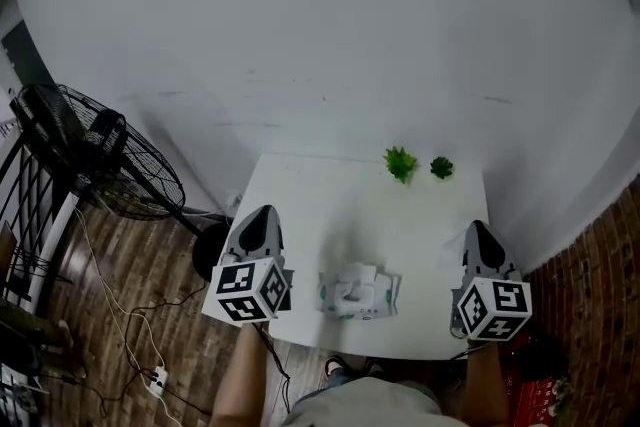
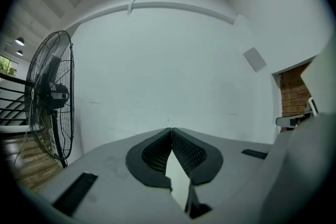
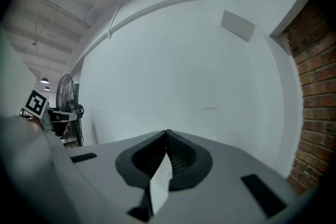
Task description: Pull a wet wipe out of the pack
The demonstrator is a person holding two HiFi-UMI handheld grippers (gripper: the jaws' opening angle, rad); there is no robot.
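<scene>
The pack lies between the left gripper and the right gripper; both have jaws together and hold nothing; the raised wipe looks soft and damp; pinch there.

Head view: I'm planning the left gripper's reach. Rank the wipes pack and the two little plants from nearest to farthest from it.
From the left gripper:
1. Wipes pack, just to its right, near edge of the table.
2. Lighter green plant, far edge.
3. Darker plant, far edge, further right.
</scene>
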